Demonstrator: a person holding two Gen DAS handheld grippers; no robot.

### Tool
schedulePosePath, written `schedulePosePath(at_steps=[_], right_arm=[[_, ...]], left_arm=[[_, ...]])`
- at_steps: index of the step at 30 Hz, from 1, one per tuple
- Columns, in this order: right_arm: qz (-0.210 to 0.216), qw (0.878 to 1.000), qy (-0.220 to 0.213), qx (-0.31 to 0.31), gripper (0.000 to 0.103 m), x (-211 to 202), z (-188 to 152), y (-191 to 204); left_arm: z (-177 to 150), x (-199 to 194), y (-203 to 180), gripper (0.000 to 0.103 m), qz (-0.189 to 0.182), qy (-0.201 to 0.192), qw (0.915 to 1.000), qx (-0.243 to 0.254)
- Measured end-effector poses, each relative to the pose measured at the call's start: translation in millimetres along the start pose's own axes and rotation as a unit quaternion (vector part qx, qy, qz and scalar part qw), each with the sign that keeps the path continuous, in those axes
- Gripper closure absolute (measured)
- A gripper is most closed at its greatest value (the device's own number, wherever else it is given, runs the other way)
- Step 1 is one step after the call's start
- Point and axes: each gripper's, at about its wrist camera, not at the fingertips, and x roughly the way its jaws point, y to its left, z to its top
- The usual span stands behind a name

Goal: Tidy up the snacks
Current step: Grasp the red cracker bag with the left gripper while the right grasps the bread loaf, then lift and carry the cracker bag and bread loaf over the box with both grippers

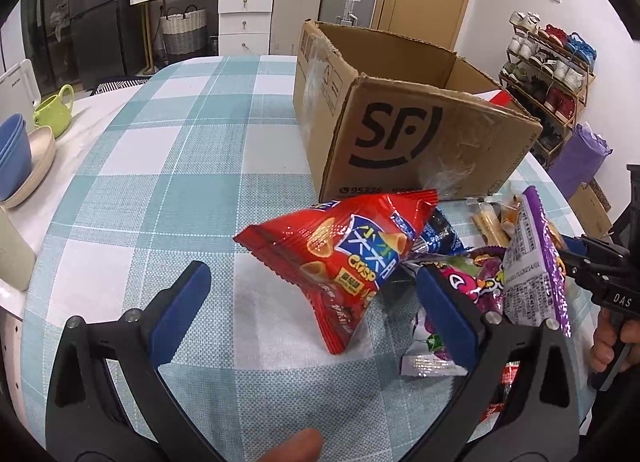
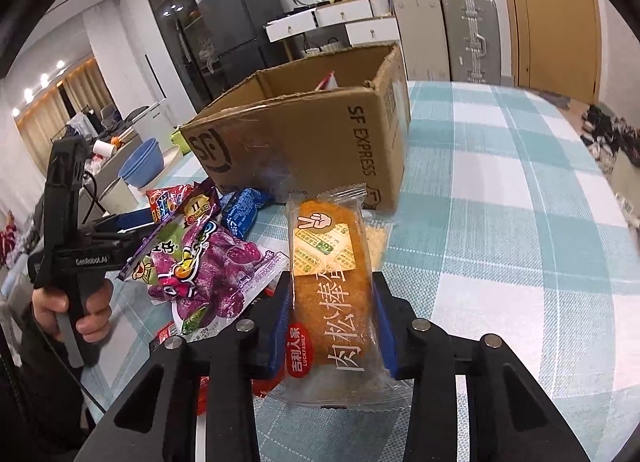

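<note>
Snack pile (image 1: pixel 472 274) on table (image 1: pixel 180 181), just before box (image 1: pixel 400 129).

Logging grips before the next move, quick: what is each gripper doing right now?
Left gripper: open, holding nothing; the red crisp bag lies between its fingers, untouched.
Right gripper: closed on the orange bread packet.

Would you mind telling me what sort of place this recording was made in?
Most likely a lived-in home, probably a dining area. A table with a checked tablecloth holds bowls and a mug; a shoe rack stands by the wall, and a fridge and suitcases stand behind.
</note>
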Motion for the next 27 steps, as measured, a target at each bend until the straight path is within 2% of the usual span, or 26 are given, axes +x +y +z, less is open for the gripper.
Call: schedulePosePath(at_steps=[9,11,14,16,19,24,27], right_arm=[[0.002,1.000,-0.005,0.004,0.066,-3.5,0.9,-2.0],[0.002,1.000,-0.005,0.003,0.066,-4.1,1.2,-2.0],[0.003,1.000,-0.006,0.004,0.066,-4.2,1.3,-2.1],[0.002,1.000,-0.006,0.004,0.066,-4.4,1.3,-2.1],[0.002,1.000,-0.007,0.004,0.066,-4.8,1.4,-2.2],[0.001,1.000,-0.009,0.003,0.066,-5.6,1.4,-2.3],[0.000,1.000,-0.013,0.004,0.066,-7.3,1.7,-2.6]], left_arm=[[3.1,7.9,6.0,0.002,-0.006,-0.005,0.9999,-0.015],[3.5,8.5,7.7,0.008,-0.015,-0.005,0.9997,-0.018],[2.7,7.9,7.8,0.024,-0.031,-0.009,0.9994,-0.013],[2.0,5.2,3.8,0.041,-0.044,-0.020,0.9988,0.003],[0.4,3.2,-2.2,0.053,-0.048,-0.024,0.9984,0.017],[-0.9,1.7,1.6,0.066,-0.059,-0.024,0.9979,0.008],[-1.6,-0.2,5.3,0.067,-0.065,-0.028,0.9975,-0.001]])
